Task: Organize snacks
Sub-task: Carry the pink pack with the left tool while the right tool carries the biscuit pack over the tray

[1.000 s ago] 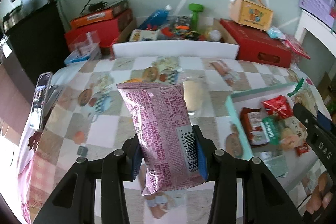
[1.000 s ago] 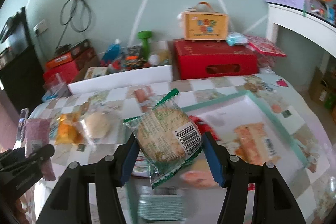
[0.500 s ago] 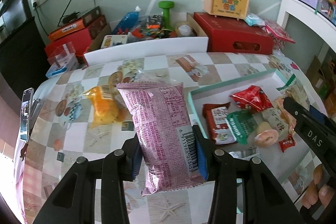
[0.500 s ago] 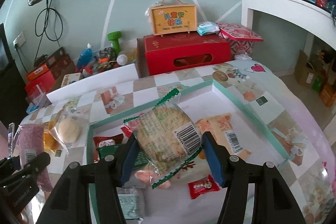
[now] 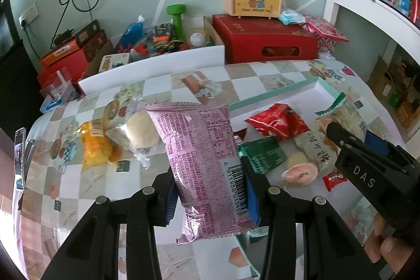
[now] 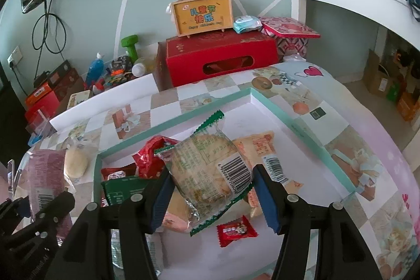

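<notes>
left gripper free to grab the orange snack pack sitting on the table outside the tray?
Probably not as things stand. The left gripper is shut on the pink packet, so its jaws are occupied. The orange snack pack itself lies uncovered on the tablecloth, nothing over it.

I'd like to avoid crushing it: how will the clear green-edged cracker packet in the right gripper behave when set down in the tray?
The cracker packet probably weighs little, since a side pinch by the right gripper holds it up. Its film looks crinkly and slippery. The wafers inside seem brittle, so a gentle release into the tray seems wise.
</notes>
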